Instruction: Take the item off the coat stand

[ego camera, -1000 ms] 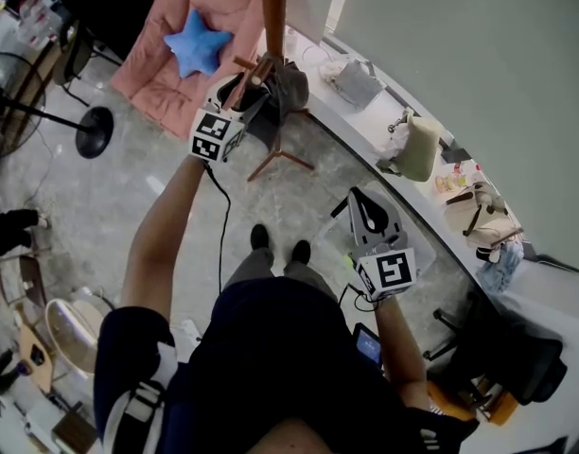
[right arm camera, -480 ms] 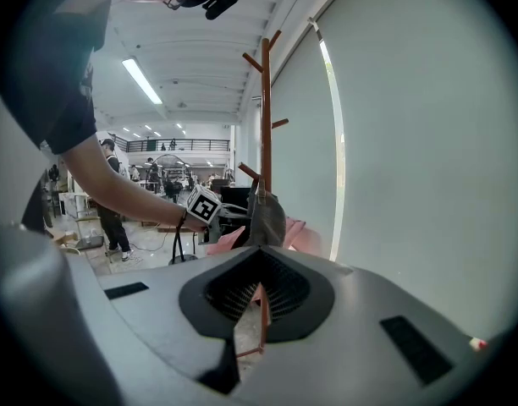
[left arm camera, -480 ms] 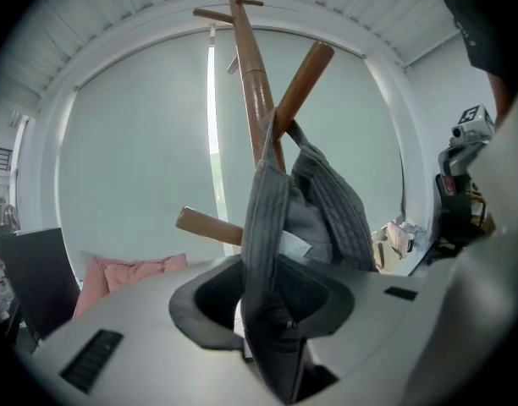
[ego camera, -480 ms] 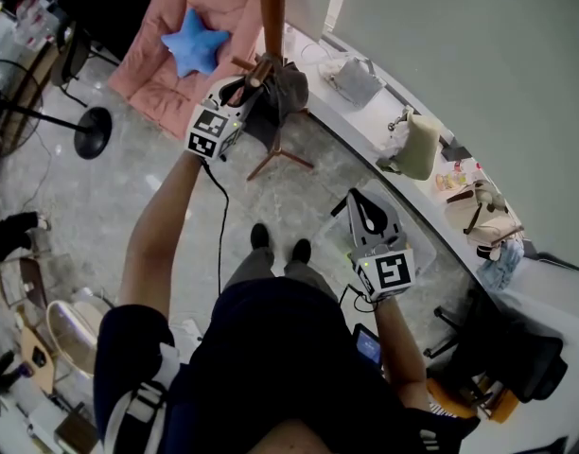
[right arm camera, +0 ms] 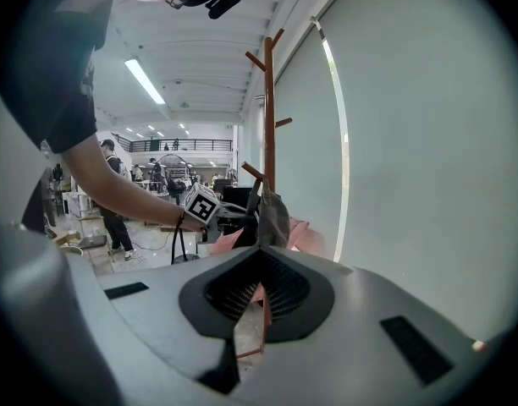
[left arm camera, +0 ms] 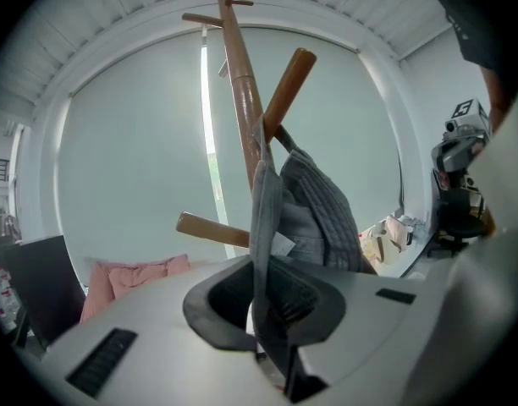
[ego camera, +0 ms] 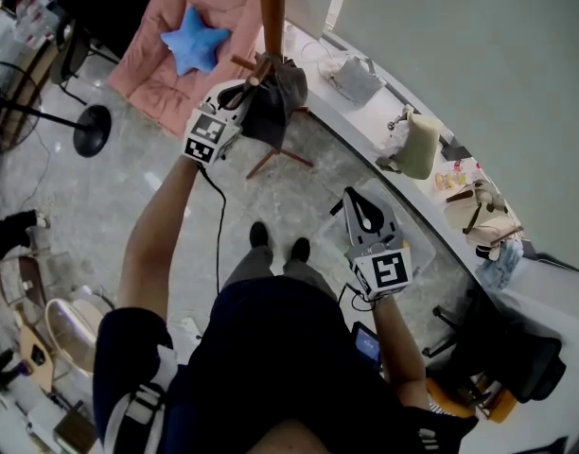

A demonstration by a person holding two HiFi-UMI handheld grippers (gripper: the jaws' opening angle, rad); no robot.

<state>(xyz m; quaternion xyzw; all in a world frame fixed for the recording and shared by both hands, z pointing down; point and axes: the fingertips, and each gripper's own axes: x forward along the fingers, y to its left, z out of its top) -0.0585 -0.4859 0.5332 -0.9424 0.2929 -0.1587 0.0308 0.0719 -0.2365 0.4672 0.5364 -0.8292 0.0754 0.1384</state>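
A grey quilted bag (ego camera: 278,95) hangs from a peg of the brown wooden coat stand (ego camera: 271,8). In the left gripper view the bag (left arm camera: 325,214) hangs against the pole (left arm camera: 240,100), and its grey strap (left arm camera: 264,210) runs down between my jaws. My left gripper (ego camera: 242,93) is raised to the stand and is shut on that strap (left arm camera: 261,288). My right gripper (ego camera: 362,202) is held low, well short of the stand, jaws together with nothing in them (right arm camera: 253,299). From there the coat stand (right arm camera: 268,117) and the bag (right arm camera: 273,218) show ahead.
A pink sofa (ego camera: 162,78) with a blue star cushion (ego camera: 196,43) stands behind the stand. A curved white counter (ego camera: 365,126) at the right carries several bags. A black fan base (ego camera: 92,130) is on the floor at left, and a black chair (ego camera: 517,353) at lower right.
My left gripper has edged up to the bag and its jaws have closed on the strap. The right gripper has shifted slightly left.
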